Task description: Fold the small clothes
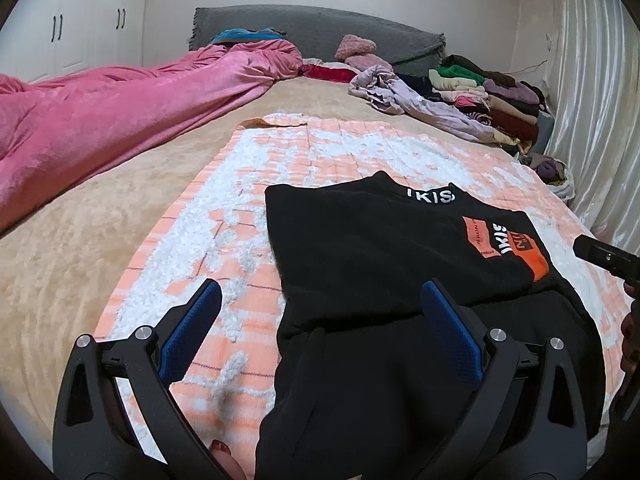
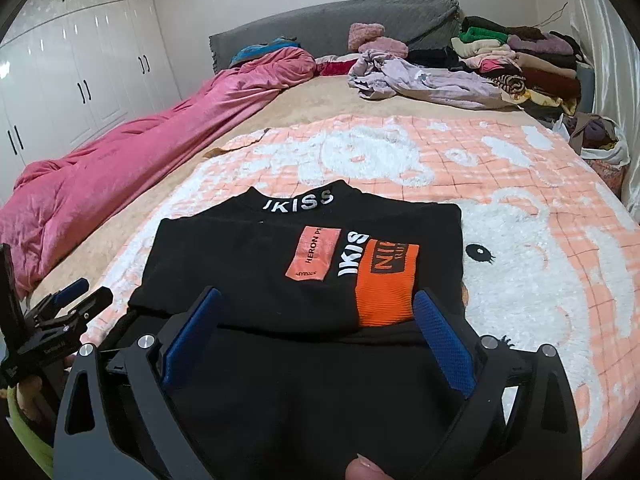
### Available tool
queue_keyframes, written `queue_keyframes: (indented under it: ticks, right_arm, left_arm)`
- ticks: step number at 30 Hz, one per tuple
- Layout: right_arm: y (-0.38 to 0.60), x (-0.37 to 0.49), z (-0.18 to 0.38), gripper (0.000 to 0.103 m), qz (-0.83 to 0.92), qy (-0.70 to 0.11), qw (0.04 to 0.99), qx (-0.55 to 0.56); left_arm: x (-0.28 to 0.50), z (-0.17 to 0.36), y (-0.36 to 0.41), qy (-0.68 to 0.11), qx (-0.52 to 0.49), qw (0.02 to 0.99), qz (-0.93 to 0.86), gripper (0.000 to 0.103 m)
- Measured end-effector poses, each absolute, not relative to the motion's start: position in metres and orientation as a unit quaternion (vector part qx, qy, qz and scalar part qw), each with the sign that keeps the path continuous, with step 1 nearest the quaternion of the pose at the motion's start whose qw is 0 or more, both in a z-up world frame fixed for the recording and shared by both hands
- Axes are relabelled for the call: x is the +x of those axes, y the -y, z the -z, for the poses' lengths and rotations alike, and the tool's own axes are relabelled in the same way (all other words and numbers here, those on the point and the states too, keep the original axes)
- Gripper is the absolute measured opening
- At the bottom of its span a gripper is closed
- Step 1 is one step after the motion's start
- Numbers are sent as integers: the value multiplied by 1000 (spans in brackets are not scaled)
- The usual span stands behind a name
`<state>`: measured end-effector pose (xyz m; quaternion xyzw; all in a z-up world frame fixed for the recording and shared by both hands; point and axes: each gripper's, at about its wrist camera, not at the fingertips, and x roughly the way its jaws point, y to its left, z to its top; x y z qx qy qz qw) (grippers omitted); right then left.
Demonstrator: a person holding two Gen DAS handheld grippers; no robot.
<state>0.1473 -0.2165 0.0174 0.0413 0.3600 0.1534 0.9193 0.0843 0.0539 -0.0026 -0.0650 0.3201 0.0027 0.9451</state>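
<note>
A black top (image 1: 372, 240) (image 2: 256, 280) with white lettering on its collar and orange patches lies folded on an orange-and-white blanket (image 1: 304, 156) (image 2: 520, 264). More black cloth lies under its near edge, toward me. My left gripper (image 1: 320, 296) hovers open above the top's near left edge, nothing between its blue pads. It also shows at the left edge of the right wrist view as the left gripper (image 2: 80, 294). My right gripper (image 2: 316, 300) stands wide open over the top's near edge, its pads apart from the cloth. Only its tip shows as the right gripper (image 1: 604, 256).
A pink quilt (image 1: 104, 120) (image 2: 132, 160) runs along the bed's left side. A lilac garment (image 2: 420, 76) and a stack of folded clothes (image 1: 492, 92) (image 2: 520, 60) sit at the far right by the grey headboard (image 2: 320, 28). White wardrobes (image 2: 80, 72) line the left wall.
</note>
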Motion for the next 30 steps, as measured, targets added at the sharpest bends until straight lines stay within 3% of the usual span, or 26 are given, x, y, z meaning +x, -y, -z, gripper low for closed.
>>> queue_keyframes:
  ticks: [30]
  right_arm:
    - [241, 93, -39, 96, -154, -349, 924, 29]
  left_arm:
    - [31, -13, -37, -346, -17, 938, -5, 93]
